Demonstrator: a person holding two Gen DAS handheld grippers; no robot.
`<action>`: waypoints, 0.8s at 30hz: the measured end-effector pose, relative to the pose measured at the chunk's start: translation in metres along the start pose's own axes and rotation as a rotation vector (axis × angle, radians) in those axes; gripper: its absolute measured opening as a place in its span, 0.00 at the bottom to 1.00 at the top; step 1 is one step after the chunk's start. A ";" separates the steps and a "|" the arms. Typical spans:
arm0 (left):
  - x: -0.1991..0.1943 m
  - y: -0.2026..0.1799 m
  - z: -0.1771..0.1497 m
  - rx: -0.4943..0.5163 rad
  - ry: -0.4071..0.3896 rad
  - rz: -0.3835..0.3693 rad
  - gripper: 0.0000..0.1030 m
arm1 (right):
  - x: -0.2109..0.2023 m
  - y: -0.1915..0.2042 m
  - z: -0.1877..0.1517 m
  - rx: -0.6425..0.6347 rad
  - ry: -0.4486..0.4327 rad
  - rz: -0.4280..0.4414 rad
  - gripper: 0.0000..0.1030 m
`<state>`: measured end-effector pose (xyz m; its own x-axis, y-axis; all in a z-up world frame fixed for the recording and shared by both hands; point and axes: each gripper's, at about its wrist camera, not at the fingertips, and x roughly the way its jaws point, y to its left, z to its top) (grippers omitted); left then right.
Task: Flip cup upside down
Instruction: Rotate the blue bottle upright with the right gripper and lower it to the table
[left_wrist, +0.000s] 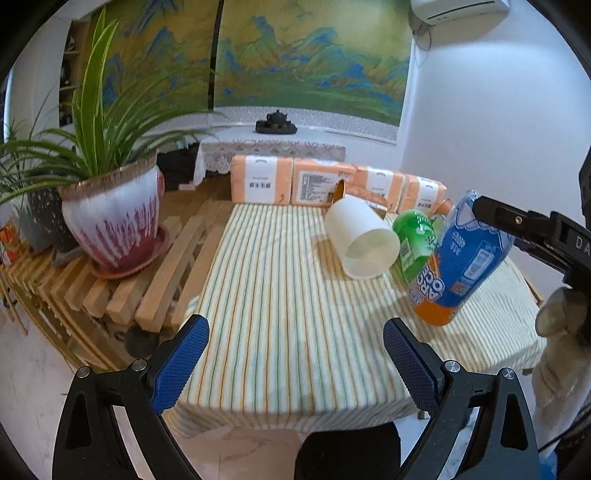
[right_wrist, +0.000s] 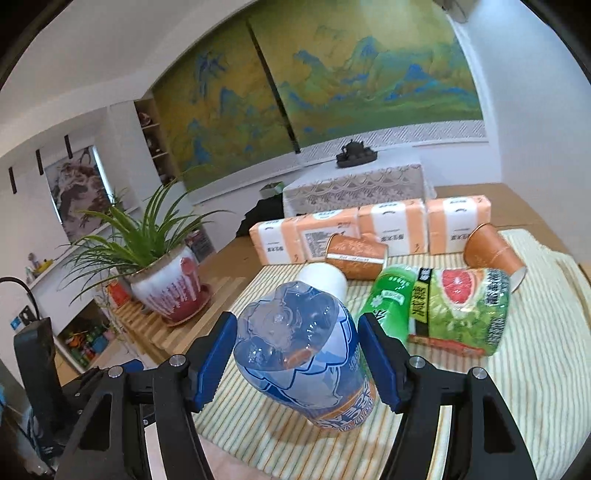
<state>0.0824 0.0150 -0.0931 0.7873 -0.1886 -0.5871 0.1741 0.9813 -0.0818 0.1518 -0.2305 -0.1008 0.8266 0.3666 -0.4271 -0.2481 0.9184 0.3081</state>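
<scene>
A blue and orange plastic bottle (right_wrist: 303, 354) stands tilted on the striped tablecloth (right_wrist: 517, 387), bottom end up. My right gripper (right_wrist: 297, 354) is shut on its upturned base, one blue pad on each side; the left wrist view shows one black finger (left_wrist: 495, 214) against the bottle (left_wrist: 465, 258). A white cup (left_wrist: 364, 240) lies on its side behind the bottle with its mouth toward me, and is mostly hidden in the right wrist view (right_wrist: 325, 277). My left gripper (left_wrist: 295, 354) hangs open over the table's near edge with nothing between its pads.
A green bottle (right_wrist: 443, 306) lies on its side right of the blue one. Two orange paper cups (right_wrist: 354, 254) (right_wrist: 491, 254) lie tipped in front of a row of orange tissue packs (left_wrist: 325, 181). A potted plant (left_wrist: 110, 221) sits on a wooden slat rack (left_wrist: 147, 277) at the left.
</scene>
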 end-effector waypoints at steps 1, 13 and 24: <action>-0.001 -0.002 0.002 0.002 -0.011 0.006 0.94 | -0.001 0.001 0.000 -0.002 -0.003 -0.002 0.62; -0.004 -0.014 0.007 0.015 -0.045 0.002 0.94 | 0.006 -0.006 -0.003 0.031 0.007 -0.015 0.62; -0.003 -0.013 0.007 0.016 -0.044 -0.005 0.94 | 0.014 -0.018 -0.010 0.074 0.035 -0.024 0.62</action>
<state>0.0817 0.0027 -0.0845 0.8116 -0.1956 -0.5505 0.1874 0.9797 -0.0718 0.1629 -0.2400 -0.1208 0.8134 0.3504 -0.4644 -0.1889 0.9141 0.3589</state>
